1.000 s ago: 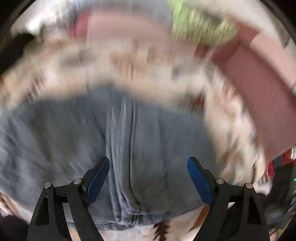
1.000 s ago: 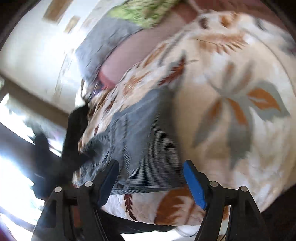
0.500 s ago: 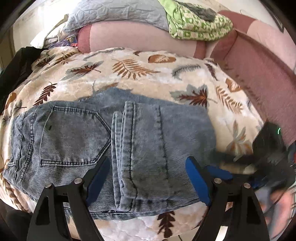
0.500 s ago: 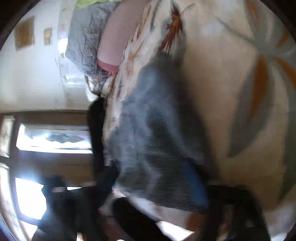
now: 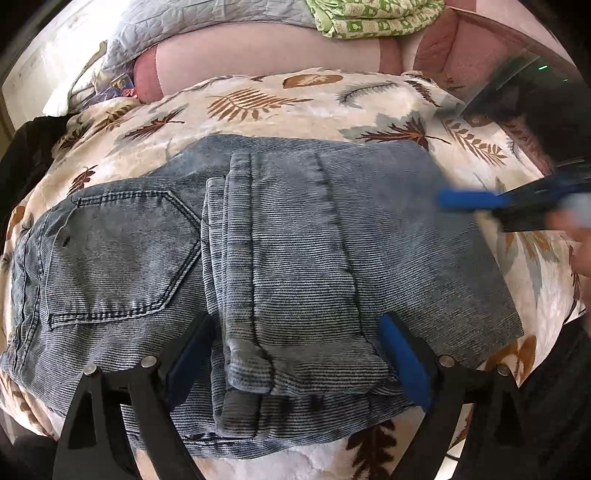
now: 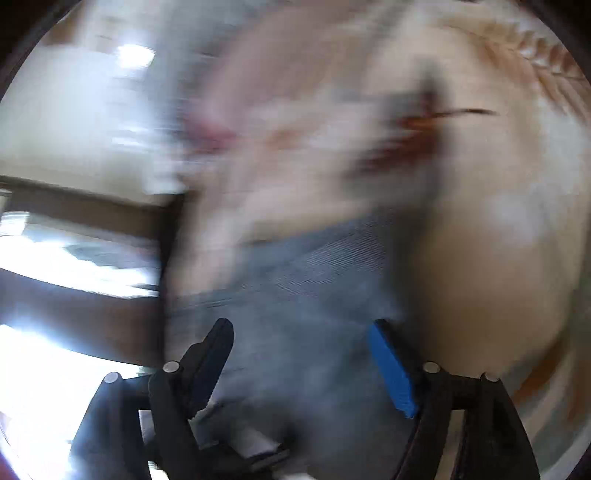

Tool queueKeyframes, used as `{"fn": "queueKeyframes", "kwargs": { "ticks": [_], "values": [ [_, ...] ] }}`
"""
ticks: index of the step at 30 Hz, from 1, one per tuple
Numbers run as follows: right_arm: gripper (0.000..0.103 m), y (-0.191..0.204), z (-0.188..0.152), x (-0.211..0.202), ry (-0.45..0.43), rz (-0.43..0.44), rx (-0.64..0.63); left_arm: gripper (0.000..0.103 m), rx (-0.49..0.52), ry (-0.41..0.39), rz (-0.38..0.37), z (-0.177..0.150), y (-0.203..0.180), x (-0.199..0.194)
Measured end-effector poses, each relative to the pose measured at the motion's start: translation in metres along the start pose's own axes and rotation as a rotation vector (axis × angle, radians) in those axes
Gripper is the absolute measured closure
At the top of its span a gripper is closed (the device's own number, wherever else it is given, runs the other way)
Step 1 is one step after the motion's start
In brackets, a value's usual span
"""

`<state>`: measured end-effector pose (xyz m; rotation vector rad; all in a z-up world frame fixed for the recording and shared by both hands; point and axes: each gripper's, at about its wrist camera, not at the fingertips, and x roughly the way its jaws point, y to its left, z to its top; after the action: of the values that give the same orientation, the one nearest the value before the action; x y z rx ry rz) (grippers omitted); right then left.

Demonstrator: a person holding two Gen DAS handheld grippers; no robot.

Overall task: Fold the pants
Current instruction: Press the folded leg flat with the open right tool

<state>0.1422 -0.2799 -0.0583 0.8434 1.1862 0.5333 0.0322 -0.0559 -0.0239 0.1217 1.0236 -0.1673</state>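
Observation:
Grey-blue denim pants (image 5: 280, 251) lie folded on a leaf-patterned blanket (image 5: 280, 99), back pocket at the left, leg hems stacked in the middle. My left gripper (image 5: 295, 354) is open and empty, its fingers straddling the hem stack at the near edge. My right gripper (image 6: 306, 362) is open, hovering over the pants' fabric (image 6: 295, 280) in a blurred right wrist view. It also shows in the left wrist view (image 5: 476, 201) at the pants' right side, blurred.
A pink sofa back (image 5: 258, 55) carries a grey quilt (image 5: 192, 26) and a green patterned cloth (image 5: 373, 18). Dark fabric (image 5: 26, 147) lies at the blanket's left edge. A bright window (image 6: 55, 258) shows at the left of the right wrist view.
The left view has steadied over the folded pants. The right gripper has swung up along the pants' right edge and is still moving fast.

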Motion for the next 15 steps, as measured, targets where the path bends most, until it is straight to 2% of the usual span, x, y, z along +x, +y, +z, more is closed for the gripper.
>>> {"fn": "queueKeyframes", "kwargs": {
  "ticks": [2,4,5,7,8,9,10,12,15],
  "values": [
    [0.043,-0.013,0.011,-0.007,-0.028,0.080,0.107,0.012,0.011,-0.016,0.001,-0.004,-0.001,-0.001],
    [0.039,0.004,0.014,-0.026,-0.086,0.055,0.023,0.011,0.006,-0.036,-0.016,-0.007,0.002,-0.002],
    [0.034,0.008,0.015,-0.029,-0.089,0.062,0.009,0.011,0.008,-0.044,-0.017,-0.008,0.002,-0.001],
    [0.033,0.015,0.023,-0.027,-0.077,0.110,-0.018,0.010,0.013,-0.050,-0.014,-0.007,0.001,0.000],
    [0.033,0.015,0.031,-0.016,-0.062,0.054,-0.033,0.010,0.012,-0.052,-0.016,-0.006,0.001,0.001],
    [0.036,0.010,0.037,-0.004,-0.041,-0.030,-0.039,0.010,0.013,-0.056,-0.018,-0.006,0.001,0.001],
    [0.041,0.001,0.042,0.005,-0.037,-0.077,-0.016,0.010,0.017,-0.059,-0.019,-0.006,0.002,0.001],
    [0.041,-0.002,0.041,-0.008,-0.082,-0.023,0.034,0.010,0.018,-0.068,-0.027,-0.008,0.003,-0.001],
    [0.037,0.014,0.023,-0.031,-0.101,0.007,-0.022,0.009,0.022,-0.088,-0.030,-0.010,0.004,-0.001]
  ]
}}
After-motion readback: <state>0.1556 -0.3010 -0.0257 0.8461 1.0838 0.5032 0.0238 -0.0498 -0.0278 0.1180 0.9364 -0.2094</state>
